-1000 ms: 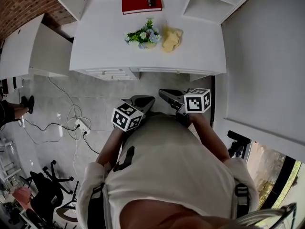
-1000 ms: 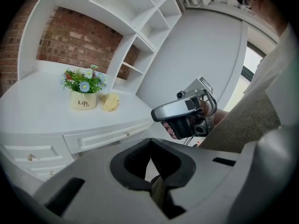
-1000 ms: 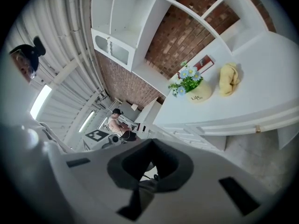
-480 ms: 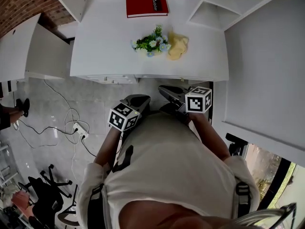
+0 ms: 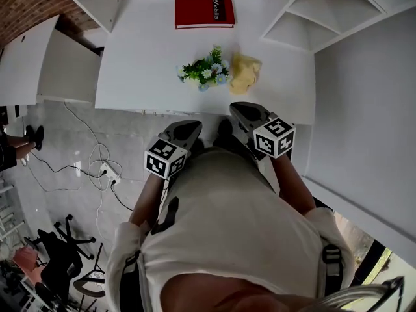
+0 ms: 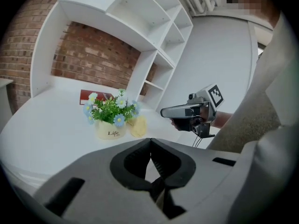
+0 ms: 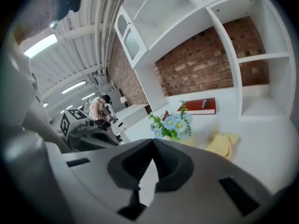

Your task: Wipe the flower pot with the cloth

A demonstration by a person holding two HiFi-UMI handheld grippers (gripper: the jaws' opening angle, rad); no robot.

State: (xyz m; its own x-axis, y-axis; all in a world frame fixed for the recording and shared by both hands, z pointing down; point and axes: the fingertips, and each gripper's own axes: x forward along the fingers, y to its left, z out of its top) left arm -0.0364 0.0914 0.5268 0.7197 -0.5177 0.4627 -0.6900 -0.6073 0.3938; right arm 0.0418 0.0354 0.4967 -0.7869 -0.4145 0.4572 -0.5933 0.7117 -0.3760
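Observation:
A small cream flower pot (image 5: 205,84) (image 6: 110,132) (image 7: 180,140) with blue and white flowers stands near the front edge of the white desk (image 5: 143,57). A crumpled yellow cloth (image 5: 245,73) (image 6: 138,126) (image 7: 223,143) lies on the desk just right of the pot. My left gripper (image 5: 188,127) (image 6: 150,143) is shut and empty, hovering short of the desk's front edge. My right gripper (image 5: 239,109) (image 7: 153,146) is also shut and empty, with its tip over the desk's front edge below the cloth. Neither gripper touches pot or cloth.
A red book (image 5: 204,11) (image 7: 202,106) lies at the back of the desk by the brick wall. White shelf units (image 5: 312,18) rise on the right. Cables and a power strip (image 5: 107,172) lie on the floor at left. Another person stands far off (image 7: 102,112).
Both grippers have moved forward toward the desk. The right gripper has rolled and its tip now reaches over the desk edge. Pot and cloth have not moved on the desk.

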